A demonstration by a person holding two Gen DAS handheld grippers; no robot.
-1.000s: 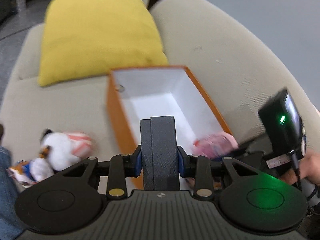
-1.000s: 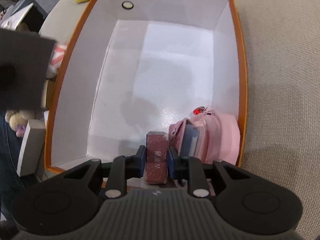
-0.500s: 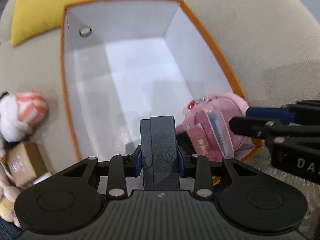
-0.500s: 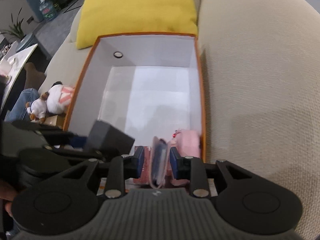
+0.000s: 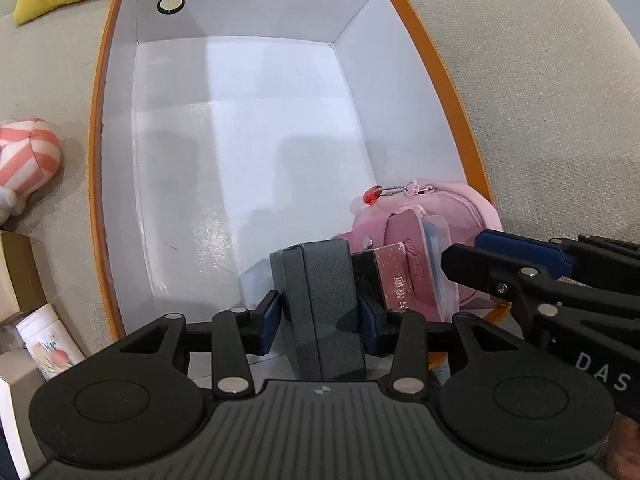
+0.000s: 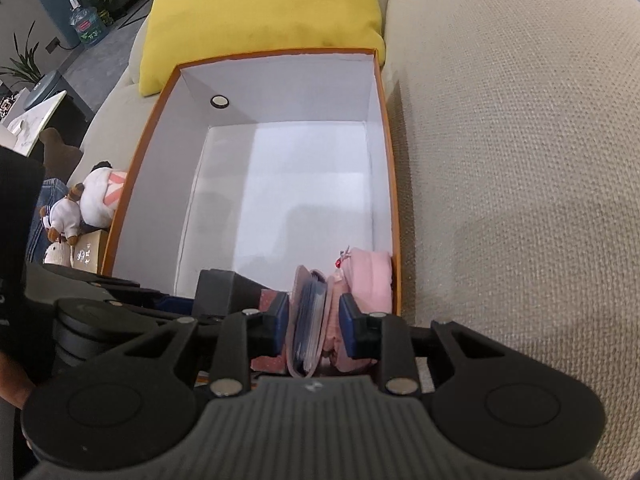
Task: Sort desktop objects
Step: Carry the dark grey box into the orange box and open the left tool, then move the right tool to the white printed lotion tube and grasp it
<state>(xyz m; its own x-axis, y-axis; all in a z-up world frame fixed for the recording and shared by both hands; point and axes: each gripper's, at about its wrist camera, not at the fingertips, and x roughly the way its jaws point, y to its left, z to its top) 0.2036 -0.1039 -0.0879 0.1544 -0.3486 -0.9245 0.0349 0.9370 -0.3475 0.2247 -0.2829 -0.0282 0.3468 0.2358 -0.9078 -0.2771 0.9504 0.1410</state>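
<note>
Left wrist view: left gripper [image 5: 318, 316] was low over the near end of the orange box [image 5: 436, 64], dark grey case [image 5: 320, 304] upright between its fingers. Jaws had just been opening; a sliver of gap showed at the pad on the left, so the case looked released or nearly so, grip no longer firm. Maroon box [image 5: 394, 280] stood just outside the finger on the right, touching the case, with the pink pouch [image 5: 452, 208] beyond it in the corner.

Right wrist view: right gripper [image 6: 314, 326] straddled the pink card holder [image 6: 310, 320], jaws about half open; could not tell if the pads pressed it.

To do the step well, judged: finish opening the left jaws fully, lift straight up so the fingers don't drag the case or tip the maroon box, keep the row packed tight, keep clear of the right gripper alongside. Plush toys [image 6: 86, 208] sat outside the box, not yet sorted.
</note>
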